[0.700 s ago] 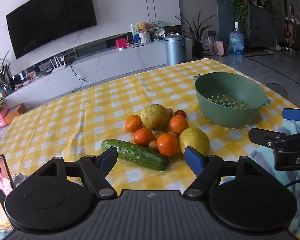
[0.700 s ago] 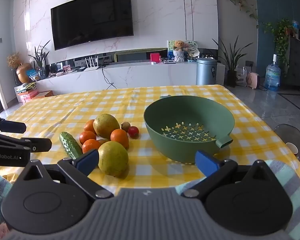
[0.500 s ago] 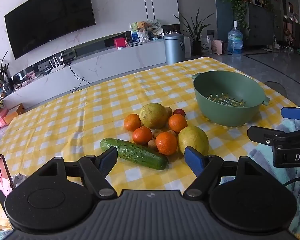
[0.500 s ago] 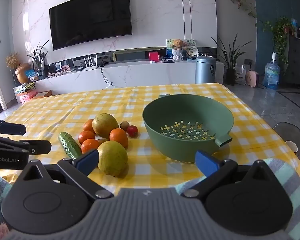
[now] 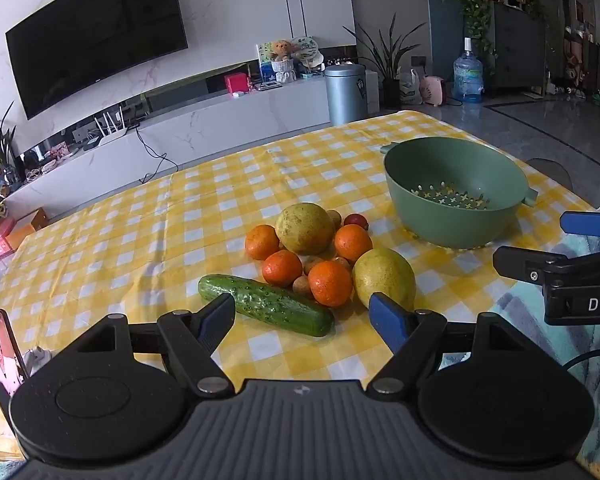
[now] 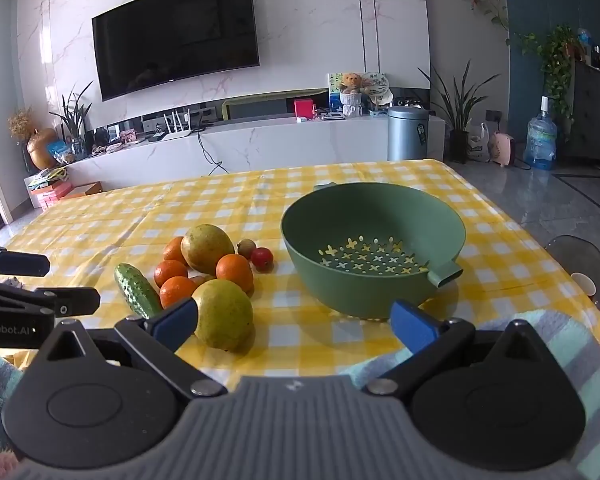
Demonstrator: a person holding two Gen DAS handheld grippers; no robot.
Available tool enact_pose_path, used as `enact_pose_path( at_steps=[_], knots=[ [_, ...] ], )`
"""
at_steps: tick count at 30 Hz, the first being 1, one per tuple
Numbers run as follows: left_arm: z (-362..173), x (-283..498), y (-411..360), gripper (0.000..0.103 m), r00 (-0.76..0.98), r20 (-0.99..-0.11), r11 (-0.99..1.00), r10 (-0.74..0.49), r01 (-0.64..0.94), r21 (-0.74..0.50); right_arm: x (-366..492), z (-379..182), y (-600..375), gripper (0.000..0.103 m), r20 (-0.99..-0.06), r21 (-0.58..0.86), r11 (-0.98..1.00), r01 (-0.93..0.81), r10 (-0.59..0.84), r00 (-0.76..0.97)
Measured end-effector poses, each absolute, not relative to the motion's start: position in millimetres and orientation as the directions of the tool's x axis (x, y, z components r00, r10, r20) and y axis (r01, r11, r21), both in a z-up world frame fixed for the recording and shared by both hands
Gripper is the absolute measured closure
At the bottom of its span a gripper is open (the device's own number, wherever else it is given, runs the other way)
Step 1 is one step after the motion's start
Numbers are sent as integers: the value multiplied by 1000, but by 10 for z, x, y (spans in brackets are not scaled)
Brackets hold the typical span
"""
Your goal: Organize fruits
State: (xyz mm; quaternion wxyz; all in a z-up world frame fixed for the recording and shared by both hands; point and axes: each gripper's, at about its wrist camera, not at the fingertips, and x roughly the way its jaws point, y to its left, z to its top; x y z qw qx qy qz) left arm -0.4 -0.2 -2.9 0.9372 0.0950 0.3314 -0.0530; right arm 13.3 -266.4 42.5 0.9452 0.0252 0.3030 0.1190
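A pile of fruit lies on the yellow checked tablecloth [image 5: 148,240]: two yellow-green mangoes [image 5: 384,276] [image 5: 305,228], several oranges [image 5: 330,282], a small red fruit [image 5: 356,221], small brown fruits and a cucumber [image 5: 266,304]. A green colander bowl [image 5: 454,196] stands empty to the right of the pile; it also shows in the right wrist view [image 6: 374,248]. My left gripper [image 5: 302,320] is open and empty just before the cucumber. My right gripper [image 6: 294,324] is open and empty, near the front mango [image 6: 223,314] and the bowl.
A phone [image 5: 2,354] with a lit screen stands at the table's left front edge. A striped cloth [image 6: 560,344] lies at the right front edge. Beyond the table are a TV wall, a white console and a metal bin [image 6: 407,133].
Both grippers have drifted slightly, so the fruit and bowl sit a little lower and left in view. Both stay open and empty.
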Motion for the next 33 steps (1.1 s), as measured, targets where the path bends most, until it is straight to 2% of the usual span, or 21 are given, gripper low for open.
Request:
enact_pose_path(
  at_steps=[33],
  knots=[
    [-16,-19,2,13,767,-641,974,-35,170,151,161,402,-2685,4,-575,127,972,-200,236,783]
  ],
)
